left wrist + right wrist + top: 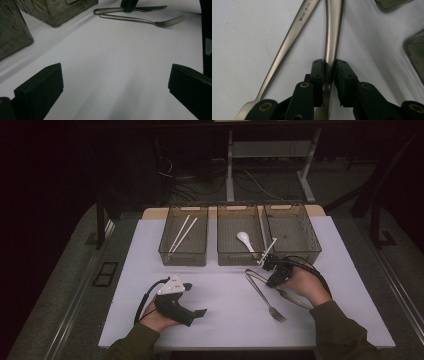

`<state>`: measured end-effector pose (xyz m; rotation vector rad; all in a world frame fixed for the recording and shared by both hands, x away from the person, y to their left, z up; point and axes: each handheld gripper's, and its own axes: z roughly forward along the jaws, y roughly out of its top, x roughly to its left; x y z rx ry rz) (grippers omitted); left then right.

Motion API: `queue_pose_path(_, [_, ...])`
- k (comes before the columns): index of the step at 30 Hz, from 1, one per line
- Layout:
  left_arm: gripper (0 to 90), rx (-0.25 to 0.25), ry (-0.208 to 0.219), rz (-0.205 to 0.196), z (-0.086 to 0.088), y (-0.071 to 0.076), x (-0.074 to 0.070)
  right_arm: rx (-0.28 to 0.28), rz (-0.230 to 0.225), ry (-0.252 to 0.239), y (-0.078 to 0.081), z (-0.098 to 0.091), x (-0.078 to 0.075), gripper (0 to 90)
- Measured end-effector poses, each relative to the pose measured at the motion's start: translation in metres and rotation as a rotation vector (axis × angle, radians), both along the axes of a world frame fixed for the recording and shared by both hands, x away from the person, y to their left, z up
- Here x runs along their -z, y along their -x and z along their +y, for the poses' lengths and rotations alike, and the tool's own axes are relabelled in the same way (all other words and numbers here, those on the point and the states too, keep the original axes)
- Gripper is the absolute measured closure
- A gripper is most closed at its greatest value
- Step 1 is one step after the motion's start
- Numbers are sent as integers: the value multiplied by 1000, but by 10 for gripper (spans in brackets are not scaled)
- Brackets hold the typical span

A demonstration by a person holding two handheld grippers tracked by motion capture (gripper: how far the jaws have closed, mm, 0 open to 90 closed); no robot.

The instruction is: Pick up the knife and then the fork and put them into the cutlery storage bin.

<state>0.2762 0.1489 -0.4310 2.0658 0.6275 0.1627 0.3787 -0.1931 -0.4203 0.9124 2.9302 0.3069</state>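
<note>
Pinching the knife (333,32) by its handle, my right gripper (329,65) has its jaws clamped, beside the fork (264,295) near the counter's (225,320) right edge; left gripper (176,301) idles, jaws wide.

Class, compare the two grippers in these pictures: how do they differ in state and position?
The left gripper has its jaws spread wide and holds nothing, while the right gripper is shut on a knife handle. The left gripper sits over bare table; the right gripper sits beside the fork. Both are hand-held with black jaws.
</note>
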Motion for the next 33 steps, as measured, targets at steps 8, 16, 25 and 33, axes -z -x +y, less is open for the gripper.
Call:
queue_pose_path(8, [0,1,0,0,0,0,0,17,45,30,-7,4,0,777])
queue_pose_path(16, [0,1,2,-2,0,0,0,32,35,23,-6,2,-1,794])
queue_pose_path(25, [0,0,2,-3,1,0,-1,39,45,-47,-3,-14,-1,794])
queue_pose_path(33, [0,0,2,-3,1,1,-1,73,20,-119,-1,-31,-10,794])
